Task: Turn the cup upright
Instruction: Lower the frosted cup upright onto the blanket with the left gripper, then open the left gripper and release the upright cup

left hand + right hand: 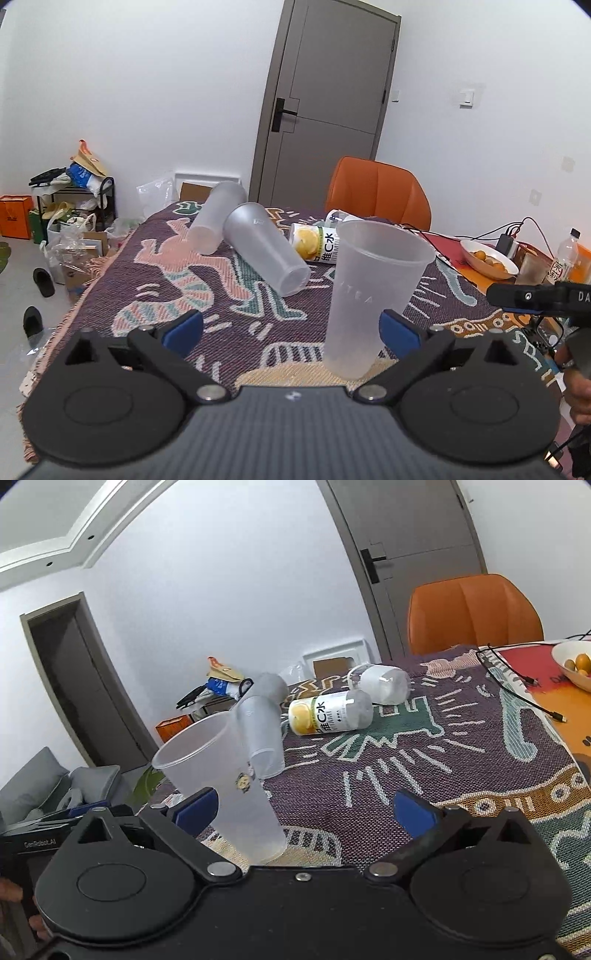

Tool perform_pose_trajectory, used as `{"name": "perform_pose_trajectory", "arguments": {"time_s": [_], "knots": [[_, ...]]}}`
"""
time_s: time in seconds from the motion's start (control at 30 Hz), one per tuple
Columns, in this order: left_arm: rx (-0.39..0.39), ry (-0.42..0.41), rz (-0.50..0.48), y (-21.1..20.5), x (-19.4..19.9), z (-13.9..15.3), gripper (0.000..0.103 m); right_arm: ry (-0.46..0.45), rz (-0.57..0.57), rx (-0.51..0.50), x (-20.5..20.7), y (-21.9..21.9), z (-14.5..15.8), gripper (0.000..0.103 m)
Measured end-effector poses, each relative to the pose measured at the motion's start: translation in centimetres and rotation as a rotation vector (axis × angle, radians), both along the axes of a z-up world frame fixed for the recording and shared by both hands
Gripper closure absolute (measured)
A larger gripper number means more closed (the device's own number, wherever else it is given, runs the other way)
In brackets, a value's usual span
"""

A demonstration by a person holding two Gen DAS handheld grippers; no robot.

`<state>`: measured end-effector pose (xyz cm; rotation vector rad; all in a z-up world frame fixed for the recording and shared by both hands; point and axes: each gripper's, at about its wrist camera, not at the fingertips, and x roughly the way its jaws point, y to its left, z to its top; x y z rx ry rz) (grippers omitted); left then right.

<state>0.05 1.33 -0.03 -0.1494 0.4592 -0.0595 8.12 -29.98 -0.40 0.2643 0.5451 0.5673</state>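
— Standing mouth-up on the patterned cloth (pixel 221 280) of the bench, the frosted plastic cup (pixel 373 295) is seen between the spread fingers of the left hand-held gripper (pixel 291 330). How is it judged to handle?

— It is judged light, thin-walled and a little slippery; the wall would be dented by a hard squeeze. The lower half is suggested as the place to hold, where the taper is stiffer.

— And the grippers?

— The left one is held wide; its right blue pad (pixel 397 330) sits just beside the cup, contact not certain. The right hand-held gripper (pixel 306 810) is also wide and empty. Two more frosted cups (pixel 266 251) lie toppled farther back, near a vitamin-drink bottle (pixel 317 242).
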Motion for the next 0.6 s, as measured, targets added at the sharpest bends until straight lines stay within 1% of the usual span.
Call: {"name": "perform_pose_trajectory", "arguments": {"time_s": [0.3,0.6], "knots": [[0.023,0.028,-0.002,0.0,-0.9,-0.2,0.000,-0.019,0.054,-0.033,-1.1,0.1,0.7,0.000],[0.057,0.049,-0.005,-0.4,-1.7,-0.9,0.000,-0.022,0.094,-0.075,-2.0,0.4,0.6,0.000]]}}
